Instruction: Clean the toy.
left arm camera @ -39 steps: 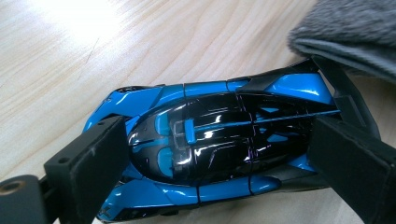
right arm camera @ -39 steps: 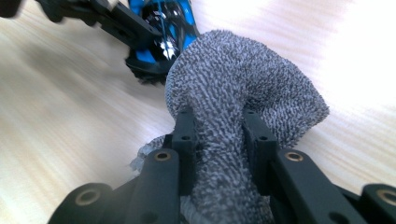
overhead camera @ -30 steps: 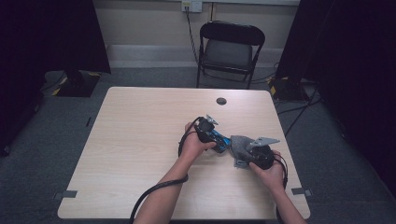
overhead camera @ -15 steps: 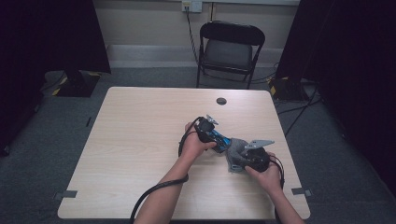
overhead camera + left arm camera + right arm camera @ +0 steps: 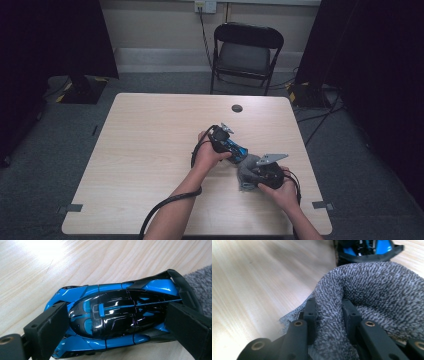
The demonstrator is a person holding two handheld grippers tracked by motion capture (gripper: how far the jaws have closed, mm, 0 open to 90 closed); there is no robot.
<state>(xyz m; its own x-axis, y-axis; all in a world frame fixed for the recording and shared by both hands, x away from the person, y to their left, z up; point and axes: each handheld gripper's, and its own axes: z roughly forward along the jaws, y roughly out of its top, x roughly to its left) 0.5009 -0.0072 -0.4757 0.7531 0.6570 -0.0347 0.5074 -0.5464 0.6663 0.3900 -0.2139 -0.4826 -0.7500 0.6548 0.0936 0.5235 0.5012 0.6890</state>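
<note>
Holding the glossy blue-and-black toy sports car [image 5: 117, 317] was my left gripper [image 5: 117, 325], its two black jaws pressed against the car's nose and tail, so the model sat clamped lengthwise between them on the pale wooden table [image 5: 150, 150]. In the left gripper view I saw the car's dark canopy facing up at me, blue panels running along both flanks, and a corner of grey cloth just past its rear wing at the right edge. From the high view I had my left hand [image 5: 207, 155] wrapped round that gripper near the middle of the table, a little to the right of centre, with the car [image 5: 234, 148] poking out toward my other hand. My right gripper [image 5: 329, 315] was clenched on a fold of the grey speckled knitted cloth [image 5: 374, 290]; the right gripper view showed the fabric pinched tight between the jaws and bunched up over them, its frayed edge trailing down onto the wood at the left. Beyond the hump of cloth I could make out the car's blue tail [image 5: 367, 247], just beside the fabric, though I couldn't tell whether the two were touching. In the high view the cloth [image 5: 246, 175] lay crumpled between my right hand [image 5: 282, 192] and the car. A small dark round disc [image 5: 237, 108] sat near the far edge, well apart from all this, and a black folding chair [image 5: 247, 50] stood behind the table.
</note>
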